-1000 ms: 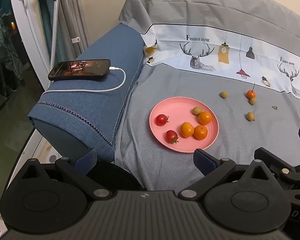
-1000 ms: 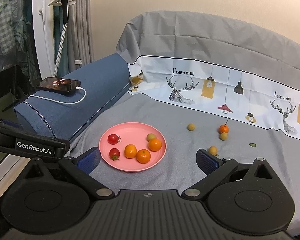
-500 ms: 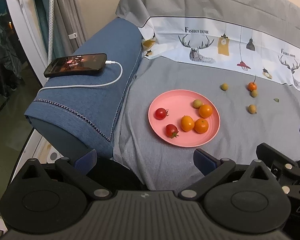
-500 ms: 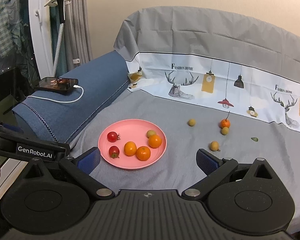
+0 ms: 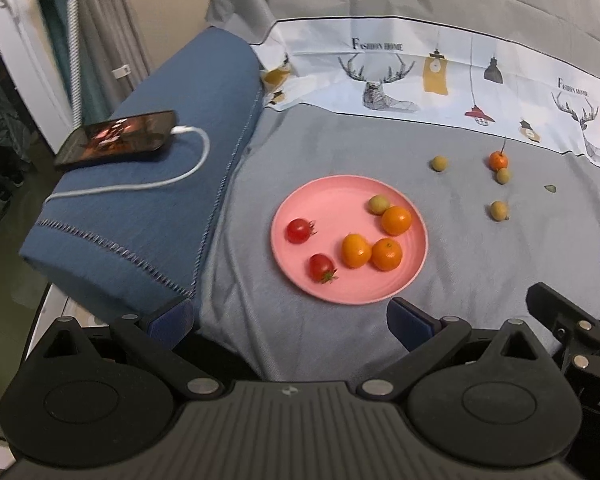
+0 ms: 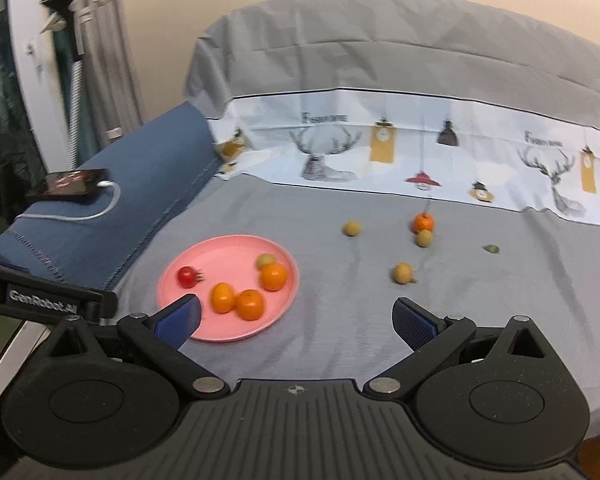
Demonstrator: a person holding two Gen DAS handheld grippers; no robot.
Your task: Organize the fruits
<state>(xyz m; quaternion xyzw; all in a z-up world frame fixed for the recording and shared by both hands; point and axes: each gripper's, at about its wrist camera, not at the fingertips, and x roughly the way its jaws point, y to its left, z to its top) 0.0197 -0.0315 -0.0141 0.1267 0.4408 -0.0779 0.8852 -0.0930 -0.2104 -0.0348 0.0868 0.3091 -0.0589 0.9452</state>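
— Six fruits on the pink plate [image 5: 414, 258], ahead of the left gripper [image 5: 290, 320]?
— Yes; four loose fruits [image 6: 403, 273] ahead of the right gripper [image 6: 296, 320]. Both spread wide, empty.

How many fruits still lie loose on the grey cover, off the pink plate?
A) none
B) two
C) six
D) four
D: three yellowish fruits and one orange fruit lie on the grey cover, right of the plate.
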